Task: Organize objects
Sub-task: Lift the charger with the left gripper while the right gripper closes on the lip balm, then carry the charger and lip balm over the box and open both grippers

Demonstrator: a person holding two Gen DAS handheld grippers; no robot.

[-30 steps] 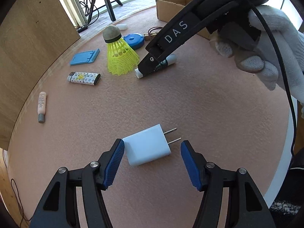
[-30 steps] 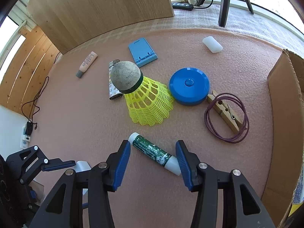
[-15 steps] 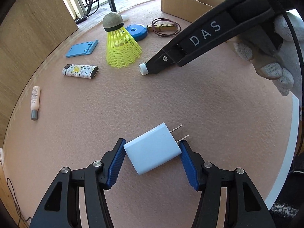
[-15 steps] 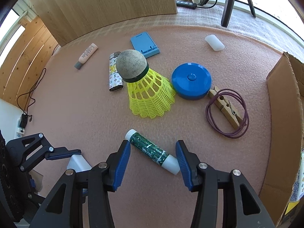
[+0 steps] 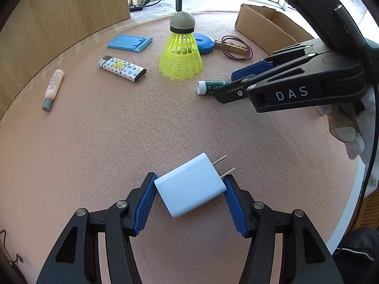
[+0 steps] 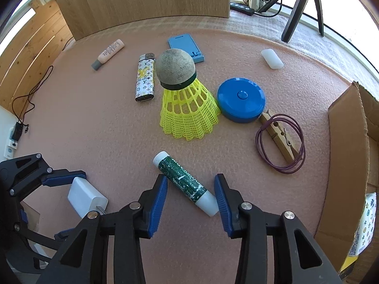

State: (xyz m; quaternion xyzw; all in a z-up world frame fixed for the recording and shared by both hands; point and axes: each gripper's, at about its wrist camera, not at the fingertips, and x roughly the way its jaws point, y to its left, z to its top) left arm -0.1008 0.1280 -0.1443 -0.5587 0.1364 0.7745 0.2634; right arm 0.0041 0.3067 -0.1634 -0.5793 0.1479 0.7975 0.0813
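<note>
Since 1 s ago: left gripper (image 5: 189, 190) closed onto charger (image 5: 190, 187). Right gripper (image 6: 190, 191) open, straddling tube (image 6: 186, 182). Nothing boxed (image 6: 348, 156) yet; most items remain on counter (image 6: 94, 130).

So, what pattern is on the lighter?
The lighter is white with a dark monogram print and yellow marks, clearest in the right wrist view.

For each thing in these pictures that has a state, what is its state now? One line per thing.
left gripper: shut on the white charger, jaws touching both its sides
white charger: gripped, prongs pointing away
right gripper: open, jaws either side of the green tube
green tube: lying flat, capped
shuttlecock: standing on its skirt
cardboard box: open
</note>
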